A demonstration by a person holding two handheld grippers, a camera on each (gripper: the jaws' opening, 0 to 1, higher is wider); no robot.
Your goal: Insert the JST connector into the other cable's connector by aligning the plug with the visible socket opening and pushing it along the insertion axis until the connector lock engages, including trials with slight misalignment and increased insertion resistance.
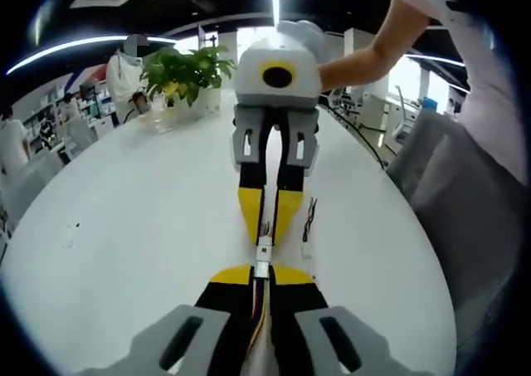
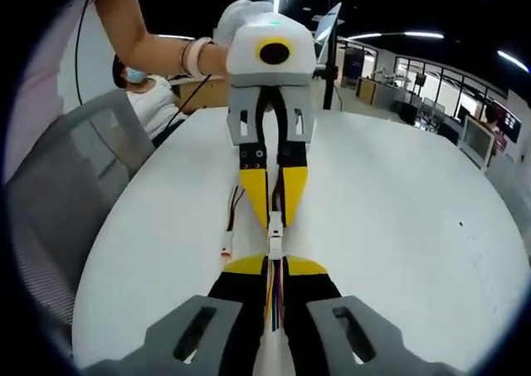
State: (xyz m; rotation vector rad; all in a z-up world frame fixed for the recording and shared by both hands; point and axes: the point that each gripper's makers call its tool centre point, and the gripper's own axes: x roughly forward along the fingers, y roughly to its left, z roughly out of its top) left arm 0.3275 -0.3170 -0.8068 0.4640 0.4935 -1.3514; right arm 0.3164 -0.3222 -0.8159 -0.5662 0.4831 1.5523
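lengthwise, connector [image 1: 263, 251] between opposing grippers

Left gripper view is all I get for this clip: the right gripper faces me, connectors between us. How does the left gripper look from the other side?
Observer: In the right gripper view, the left gripper has its yellow-tipped fingers shut at the back end of the white connectors.
Operator: What is the right gripper holding?
Observer: Coloured wires run back between the right gripper's shut fingers.
Operator: Anything behind the left gripper?
Observer: A seated person in a white top, beside a grey chair.
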